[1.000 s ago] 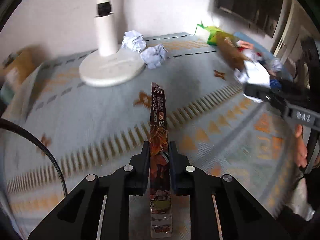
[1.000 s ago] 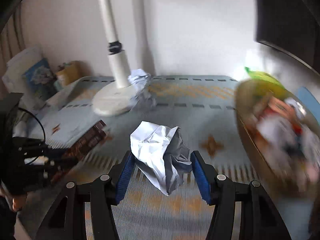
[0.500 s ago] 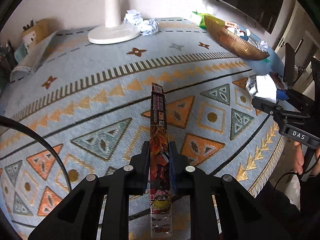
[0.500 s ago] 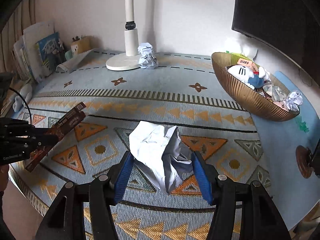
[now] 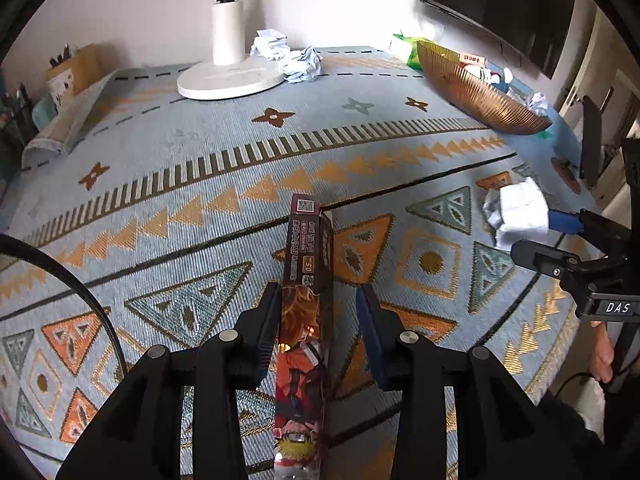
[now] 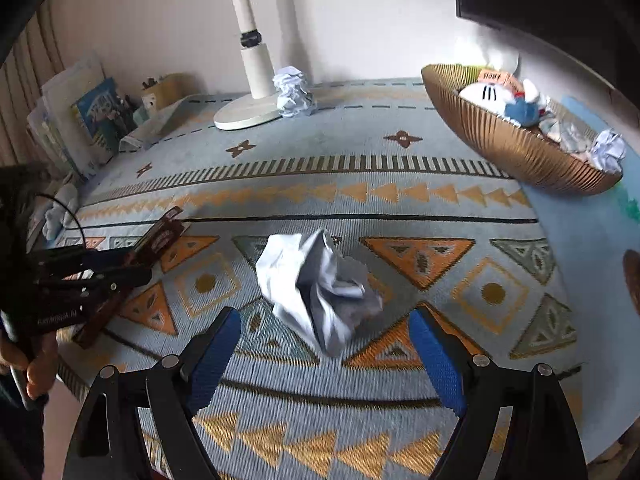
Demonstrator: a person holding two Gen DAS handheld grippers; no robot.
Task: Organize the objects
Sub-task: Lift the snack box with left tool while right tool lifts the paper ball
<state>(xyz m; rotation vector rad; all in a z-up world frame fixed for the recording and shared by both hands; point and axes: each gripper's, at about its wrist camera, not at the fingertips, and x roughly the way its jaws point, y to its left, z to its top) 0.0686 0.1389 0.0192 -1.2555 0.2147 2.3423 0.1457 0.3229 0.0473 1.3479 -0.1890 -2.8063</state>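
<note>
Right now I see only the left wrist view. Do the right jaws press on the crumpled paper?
Observer: No. The right gripper has its jaws opening, and both blue pads stand clear of the crumpled paper between them.
Operator: Good. And what stands left of the pen holder, by the wall?
Observer: Books lean there, one with a blue cover in front.
</note>
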